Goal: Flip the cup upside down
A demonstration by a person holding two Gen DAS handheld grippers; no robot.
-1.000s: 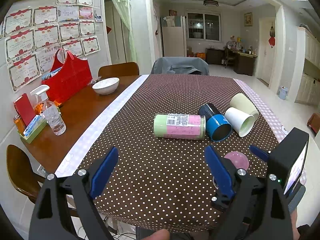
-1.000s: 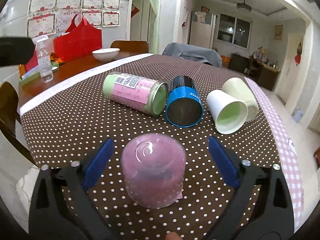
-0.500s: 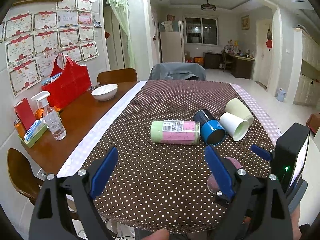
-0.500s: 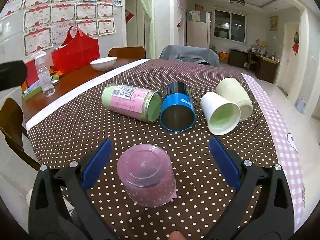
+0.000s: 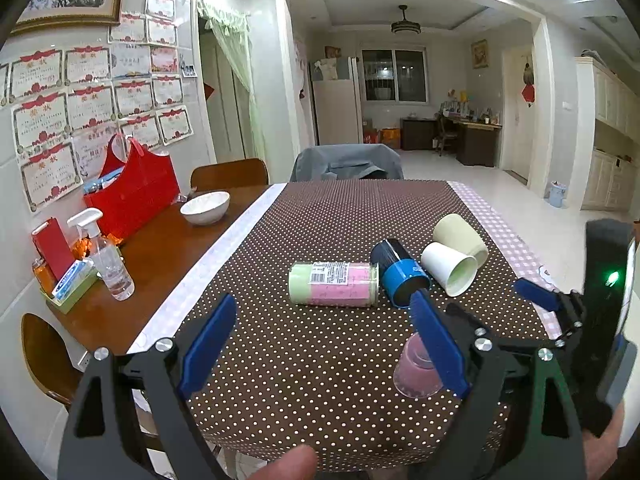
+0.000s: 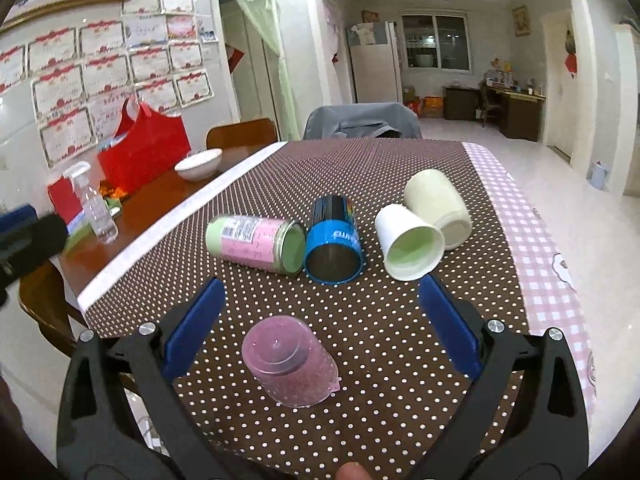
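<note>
A translucent pink cup (image 6: 290, 360) stands upside down on the dotted brown tablecloth (image 6: 380, 320) near the front edge. It also shows in the left wrist view (image 5: 414, 368), partly behind a finger. My right gripper (image 6: 320, 292) is open and empty, drawn back above the cup, not touching it. My left gripper (image 5: 320, 320) is open and empty above the cloth, left of the cup. Several other cups lie on their sides: a green-and-pink one (image 6: 256, 242), a blue one (image 6: 332, 240), a white one (image 6: 408, 242) and a cream one (image 6: 438, 204).
On the bare wooden part of the table (image 5: 160, 248) at left stand a spray bottle (image 5: 106, 260), a white bowl (image 5: 205, 207) and a red bag (image 5: 132, 192). A covered chair (image 5: 346, 162) stands at the far end. The cloth's pink checked border (image 6: 536, 256) runs along the right edge.
My right gripper has drawn back and up from the upside-down pink cup, which stays in place on the cloth. My left gripper has risen and pulled back slightly.
</note>
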